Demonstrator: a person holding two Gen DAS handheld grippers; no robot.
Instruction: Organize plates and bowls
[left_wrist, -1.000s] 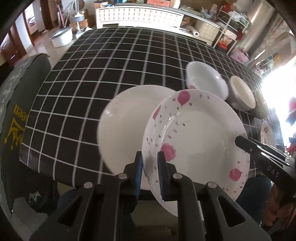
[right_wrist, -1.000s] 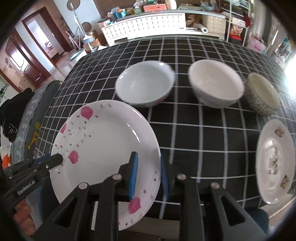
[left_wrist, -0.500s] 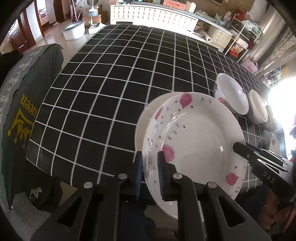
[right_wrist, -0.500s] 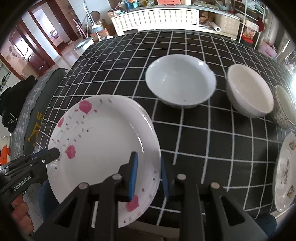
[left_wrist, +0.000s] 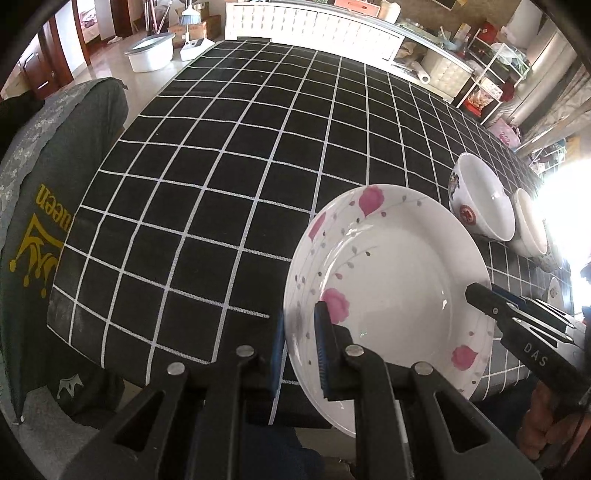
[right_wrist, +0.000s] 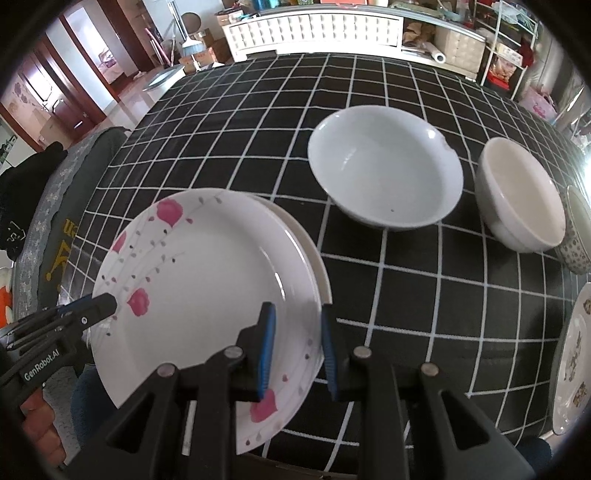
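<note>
A white plate with pink flowers (left_wrist: 395, 280) (right_wrist: 207, 280) sits on a plain white plate, whose rim (right_wrist: 314, 258) shows at its right side. My left gripper (left_wrist: 299, 332) straddles the flowered plate's left rim with its jaws slightly apart. My right gripper (right_wrist: 297, 332) straddles its right rim, jaws also slightly apart. A wide white bowl (right_wrist: 384, 177) (left_wrist: 480, 199) and a deeper white bowl (right_wrist: 521, 195) (left_wrist: 528, 225) stand beyond. A patterned cup (right_wrist: 578, 236) and a small decorated plate (right_wrist: 572, 373) are at the right.
The table has a black cloth with a white grid (left_wrist: 236, 155). A chair with a grey cover (left_wrist: 40, 206) stands at the table's left edge. A white cabinet (right_wrist: 314, 29) and cluttered shelves (left_wrist: 491, 81) lie behind the table.
The flowered plate has moved left and down onto the plain white plate, which it now nearly covers. Both grippers' jaws have opened a little around its rim.
</note>
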